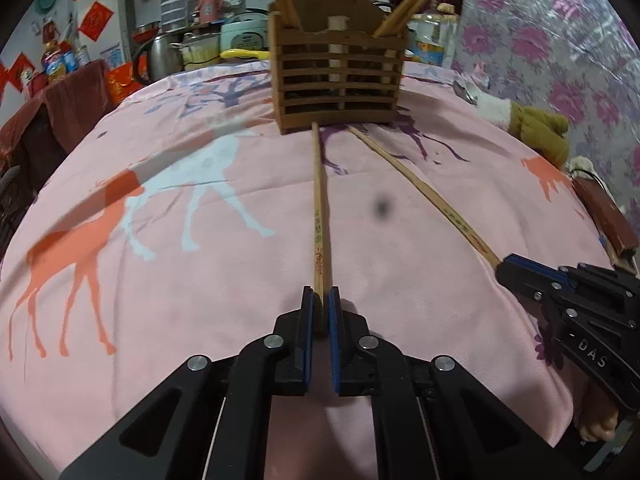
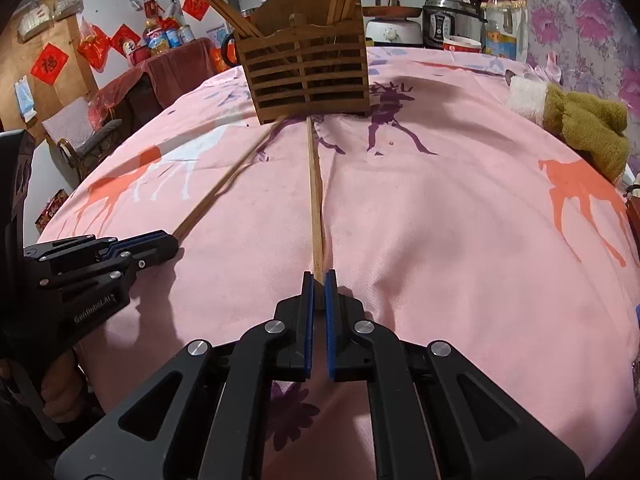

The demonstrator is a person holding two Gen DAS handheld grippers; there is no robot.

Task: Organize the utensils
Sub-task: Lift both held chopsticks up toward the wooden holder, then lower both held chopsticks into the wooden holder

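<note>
A slatted wooden utensil holder (image 1: 336, 80) (image 2: 308, 76) stands at the far side of the pink deer-print tablecloth (image 1: 200, 280), with several chopsticks upright in its two end compartments. My left gripper (image 1: 320, 298) (image 2: 174, 240) is shut on the near end of one long wooden chopstick (image 1: 319, 200) (image 2: 224, 188), whose far tip reaches the holder's base. My right gripper (image 2: 319, 280) (image 1: 500, 264) is shut on the near end of a second chopstick (image 2: 315, 200) (image 1: 424, 188), which also points at the holder. The two sticks converge toward the holder.
An olive and white cloth bundle (image 1: 536, 128) (image 2: 588, 128) lies at the table's right edge, with a red-brown object (image 1: 604, 216) nearer. Pots, a rice cooker (image 2: 452, 20) and bottles crowd the space behind the table. A hand (image 2: 60, 392) grips the left tool's handle.
</note>
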